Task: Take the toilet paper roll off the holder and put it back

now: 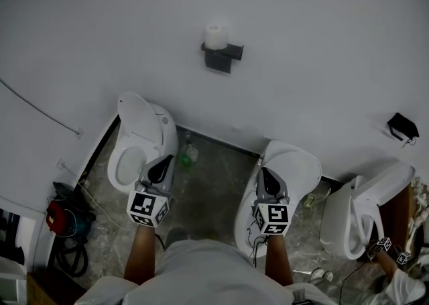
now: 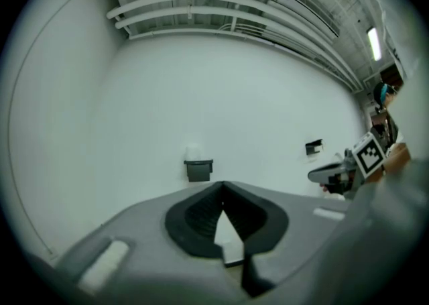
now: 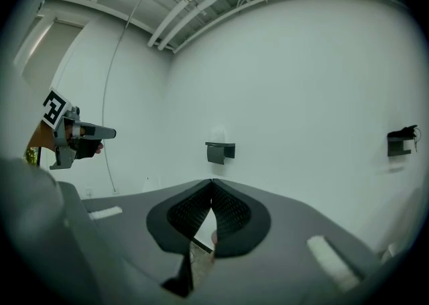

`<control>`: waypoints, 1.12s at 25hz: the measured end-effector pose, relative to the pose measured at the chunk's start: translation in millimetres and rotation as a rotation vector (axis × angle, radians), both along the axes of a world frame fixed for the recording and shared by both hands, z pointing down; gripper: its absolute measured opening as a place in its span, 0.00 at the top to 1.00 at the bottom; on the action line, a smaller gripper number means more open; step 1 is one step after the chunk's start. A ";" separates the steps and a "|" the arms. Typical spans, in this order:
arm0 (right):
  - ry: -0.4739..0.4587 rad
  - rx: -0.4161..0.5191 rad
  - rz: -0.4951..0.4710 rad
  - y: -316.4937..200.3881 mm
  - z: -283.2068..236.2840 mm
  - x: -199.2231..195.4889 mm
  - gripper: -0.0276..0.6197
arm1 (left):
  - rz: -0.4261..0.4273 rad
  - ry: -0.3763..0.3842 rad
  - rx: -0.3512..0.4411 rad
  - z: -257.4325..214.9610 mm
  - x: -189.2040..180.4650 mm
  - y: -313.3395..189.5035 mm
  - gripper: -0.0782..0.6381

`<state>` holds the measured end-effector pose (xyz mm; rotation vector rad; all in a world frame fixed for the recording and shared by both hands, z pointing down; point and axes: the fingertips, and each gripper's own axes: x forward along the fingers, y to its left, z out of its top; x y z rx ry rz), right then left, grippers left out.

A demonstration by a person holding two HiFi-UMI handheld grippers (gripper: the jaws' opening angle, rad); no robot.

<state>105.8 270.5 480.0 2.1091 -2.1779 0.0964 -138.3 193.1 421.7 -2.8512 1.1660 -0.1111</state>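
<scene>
White toilet paper roll [image 1: 216, 35] sits on its dark wall-mounted holder [image 1: 224, 57], well apart from both claws; left gripper [image 1: 166, 161] and right gripper [image 1: 262, 171] are pinched together, empty; I'd open one early, come in level, squeeze gently.

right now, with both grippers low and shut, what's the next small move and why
Probably raise the right gripper toward the toilet paper roll and open its fingers on the way. The roll sits on the wall holder, well ahead of that gripper, whose fingers are shut on nothing.
</scene>
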 end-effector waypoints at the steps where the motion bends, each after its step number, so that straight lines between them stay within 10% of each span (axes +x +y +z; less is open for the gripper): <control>1: 0.001 0.002 0.001 -5.5 -0.5 2.2 0.95 | 0.001 0.002 0.002 -0.8 2.6 -6.3 0.89; 28: -0.006 -0.020 0.123 -258.2 3.4 27.0 0.95 | 0.135 0.004 -0.024 6.6 46.1 -288.5 0.89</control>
